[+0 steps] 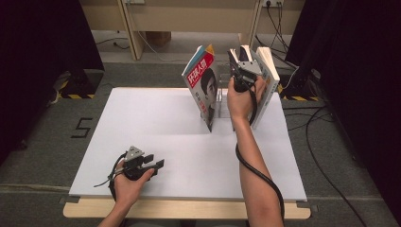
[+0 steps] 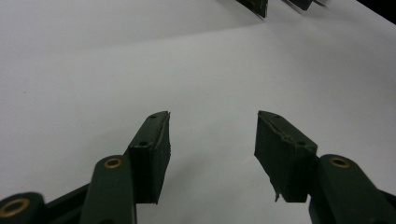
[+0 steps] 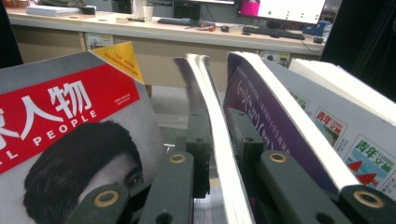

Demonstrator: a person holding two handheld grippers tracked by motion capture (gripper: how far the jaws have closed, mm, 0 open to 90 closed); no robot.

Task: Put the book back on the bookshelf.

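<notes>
- Likely to topple the leaning red magazine (image 1: 202, 85) at the table's (image 1: 156, 137) far side while backing the right gripper (image 1: 238, 59) out.
- Could drag the thin book (image 3: 219, 140), upright beside the purple book (image 3: 261, 107), jaws barely slack around it.
- No hazard from the left gripper (image 2: 212, 135): jaws agape, empty.

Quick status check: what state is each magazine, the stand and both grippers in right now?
Left gripper: open, nothing between the jaws, low over the white board.
Right gripper: jaws around the thin magazine; grip unclear.
Red-cover magazine: upright, leaning.
Purple-cover magazine: upright.
White-cover magazine: upright, rightmost.
Clear stand: holds the magazines.
</notes>
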